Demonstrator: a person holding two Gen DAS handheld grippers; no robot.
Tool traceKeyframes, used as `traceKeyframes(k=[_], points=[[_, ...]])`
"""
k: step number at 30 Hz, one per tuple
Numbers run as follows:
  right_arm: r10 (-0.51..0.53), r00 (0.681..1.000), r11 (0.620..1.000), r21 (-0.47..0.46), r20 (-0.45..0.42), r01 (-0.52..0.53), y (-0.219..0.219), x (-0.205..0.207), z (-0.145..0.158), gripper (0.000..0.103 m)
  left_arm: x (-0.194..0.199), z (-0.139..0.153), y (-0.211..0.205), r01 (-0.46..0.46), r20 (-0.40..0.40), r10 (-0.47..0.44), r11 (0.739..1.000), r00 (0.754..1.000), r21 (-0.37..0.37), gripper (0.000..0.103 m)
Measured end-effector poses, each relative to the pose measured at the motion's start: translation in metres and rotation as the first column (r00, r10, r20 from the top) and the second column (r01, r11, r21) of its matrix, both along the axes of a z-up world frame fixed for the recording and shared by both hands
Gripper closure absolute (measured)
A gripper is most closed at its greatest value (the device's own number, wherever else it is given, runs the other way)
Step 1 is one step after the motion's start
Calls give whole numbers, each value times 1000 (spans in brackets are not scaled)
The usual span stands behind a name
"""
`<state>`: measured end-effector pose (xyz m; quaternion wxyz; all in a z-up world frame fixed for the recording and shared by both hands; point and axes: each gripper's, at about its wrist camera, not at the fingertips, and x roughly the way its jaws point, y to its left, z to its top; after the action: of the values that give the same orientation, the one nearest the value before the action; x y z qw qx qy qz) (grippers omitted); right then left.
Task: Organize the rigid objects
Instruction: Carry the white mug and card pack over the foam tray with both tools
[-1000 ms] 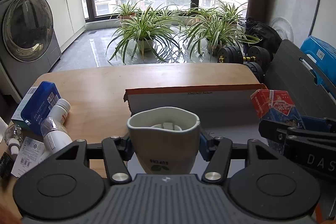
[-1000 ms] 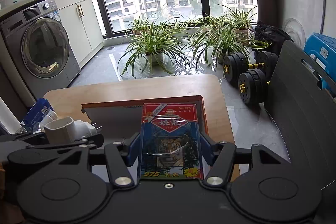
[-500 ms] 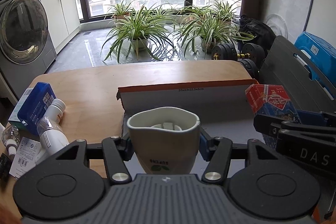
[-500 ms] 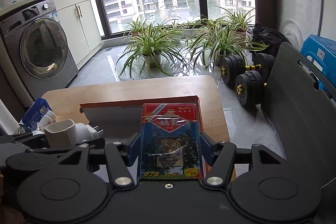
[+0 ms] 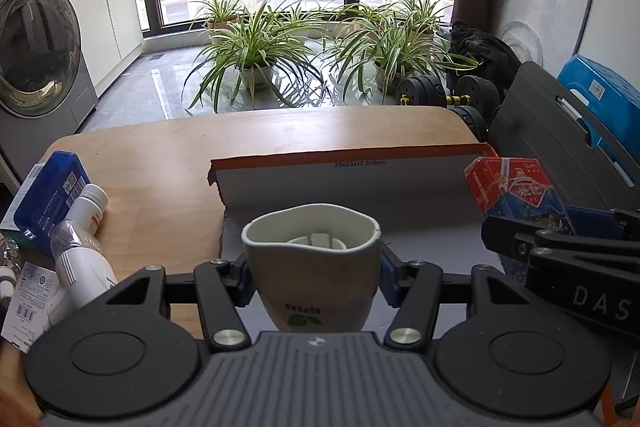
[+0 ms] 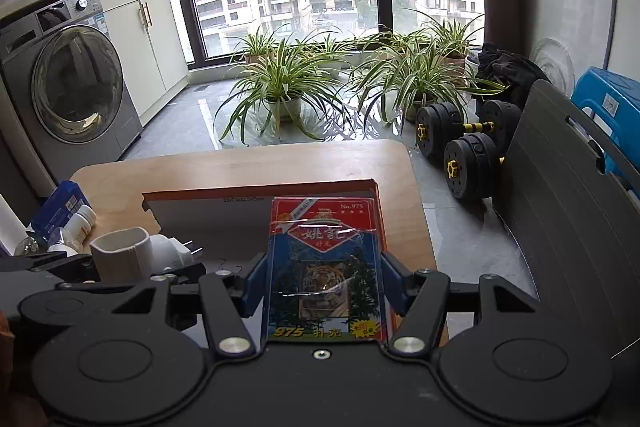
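Two claws are each holding one thing over the open box on the wooden bench. The left claw is squeezing a white plug between its blue pads, closed tight on both sides of it. The right claw is closed the same way on a pack of cards with a tiger on it. In the left view the pack of cards is showing off to the right, just above the box floor. Since a second ago both claws have been moving a little forward and staying high, and the far wall of the box is looking a bit closer in the pictures. Nothing has been let go yet. That means the box is still waiting for these two things, and both grips are holding well. My guess is that the next step is lowering each thing onto the box floor and opening the claws. The plug and the cards are close together, so the claws could bump if they come down at once. More things are lying at the left edge of the bench: a blue box, a small white bottle and a bigger white bottle. They are still waiting for a turn.
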<state>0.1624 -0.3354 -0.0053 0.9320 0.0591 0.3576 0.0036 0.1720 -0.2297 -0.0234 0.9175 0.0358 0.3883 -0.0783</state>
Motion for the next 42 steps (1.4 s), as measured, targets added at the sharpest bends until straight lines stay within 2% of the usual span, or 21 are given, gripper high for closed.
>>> traceKeyframes(k=[22, 42], points=[[28, 999, 999, -32, -36, -30, 13, 32, -15, 32, 16, -11, 17, -30, -21, 30, 999, 999, -17, 45], [24, 999, 999, -29, -34, -25, 16, 39, -18, 32, 20, -14, 14, -19, -19, 19, 1000, 1000, -23, 45]])
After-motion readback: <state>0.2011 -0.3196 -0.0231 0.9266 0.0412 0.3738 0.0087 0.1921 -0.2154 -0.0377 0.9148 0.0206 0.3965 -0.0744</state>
